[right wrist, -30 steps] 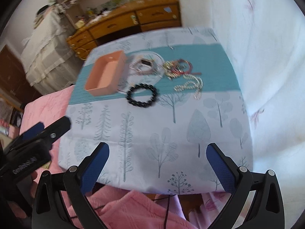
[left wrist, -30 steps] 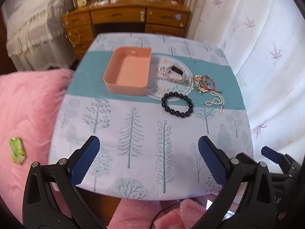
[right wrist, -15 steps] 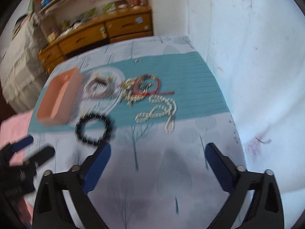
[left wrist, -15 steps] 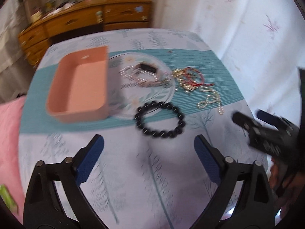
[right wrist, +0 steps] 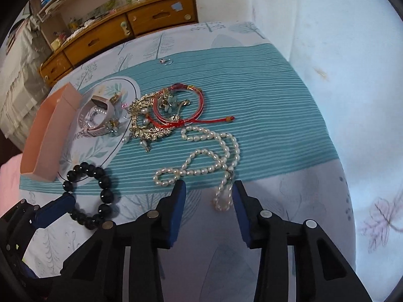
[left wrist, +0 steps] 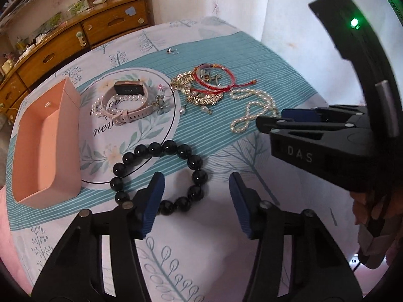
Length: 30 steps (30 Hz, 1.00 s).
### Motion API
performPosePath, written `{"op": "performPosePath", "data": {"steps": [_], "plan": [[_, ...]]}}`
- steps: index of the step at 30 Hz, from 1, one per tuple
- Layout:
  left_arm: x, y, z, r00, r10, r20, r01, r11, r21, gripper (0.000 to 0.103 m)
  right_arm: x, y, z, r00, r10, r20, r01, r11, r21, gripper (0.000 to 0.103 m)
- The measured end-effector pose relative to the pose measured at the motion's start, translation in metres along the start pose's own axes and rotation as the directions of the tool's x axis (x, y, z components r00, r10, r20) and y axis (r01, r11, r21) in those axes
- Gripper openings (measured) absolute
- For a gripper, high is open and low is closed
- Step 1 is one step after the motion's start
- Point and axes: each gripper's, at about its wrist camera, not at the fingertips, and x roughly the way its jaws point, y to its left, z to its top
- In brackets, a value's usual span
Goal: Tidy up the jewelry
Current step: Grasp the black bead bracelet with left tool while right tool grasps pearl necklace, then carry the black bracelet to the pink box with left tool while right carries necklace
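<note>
1. A table under a white cloth printed with grey-blue trees (left wrist: pixel 176 264) carries a teal striped band (right wrist: pixel 252 115) across its middle and a round white panel with leaf sprigs (left wrist: pixel 141 130). At 11 o'clock behind it stands a wooden dresser with drawers (right wrist: pixel 141 22); a pale curtain (right wrist: pixel 340 50) hangs at 2 o'clock.
2. Counted: one open salmon-pink rectangular box (left wrist: pixel 45 151) at 9 o'clock, one pink-strapped smartwatch (left wrist: pixel 128 98), one black round-bead bracelet (left wrist: pixel 161 176), one white pearl strand (right wrist: pixel 209 161), one gold ornament cluster (right wrist: pixel 148 123), and red cord bracelets (right wrist: pixel 181 110) – two, as far as the tangle shows.
3. Writing: "DAS" on the right gripper's body; the script on the round panel is partly covered.
4. The left gripper (left wrist: pixel 196 201) has its blue pads set moderately apart around the black bracelet's near right side, clamping nothing.
5. The right gripper (right wrist: pixel 209 209) is likewise parted – the pearl strand's near tail lies between its pads, not pinched.
</note>
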Motion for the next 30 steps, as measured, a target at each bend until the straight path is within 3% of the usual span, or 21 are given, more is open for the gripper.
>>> {"op": "performPosePath", "data": {"steps": [3,8,11,14,21,30], "plan": [[0.011,0.001,0.003,0.999,0.033,-0.026,-0.034,0.999,-0.023,0.036,0.006,0.000,0.004,1.000,-0.008,0.008,0.008,0.999,-0.033,0.038],[0.020,0.007,0.004,0.999,0.016,-0.048,-0.019,0.997,-0.075,0.023,0.017,0.001,0.019,1.000,-0.004,0.009,0.004,0.998,-0.070,0.037],[0.021,0.004,0.005,0.998,0.017,-0.052,-0.021,0.997,-0.075,0.014,0.020,-0.004,0.028,1.000,-0.004,0.002,0.004,0.998,-0.061,0.026],[0.022,0.002,0.009,0.998,0.008,-0.055,-0.013,0.996,-0.090,0.013,0.024,-0.008,0.034,1.000,-0.011,-0.010,0.010,0.997,-0.080,0.009],[0.011,0.008,0.015,0.999,-0.015,-0.040,0.007,0.983,-0.183,0.013,0.023,-0.017,0.045,0.996,0.090,-0.025,-0.092,0.990,-0.105,0.004],[-0.036,0.022,0.021,0.999,-0.034,0.024,0.039,0.973,-0.228,0.013,-0.001,-0.013,0.039,0.984,0.179,-0.010,-0.179,0.979,-0.097,0.004]]}}
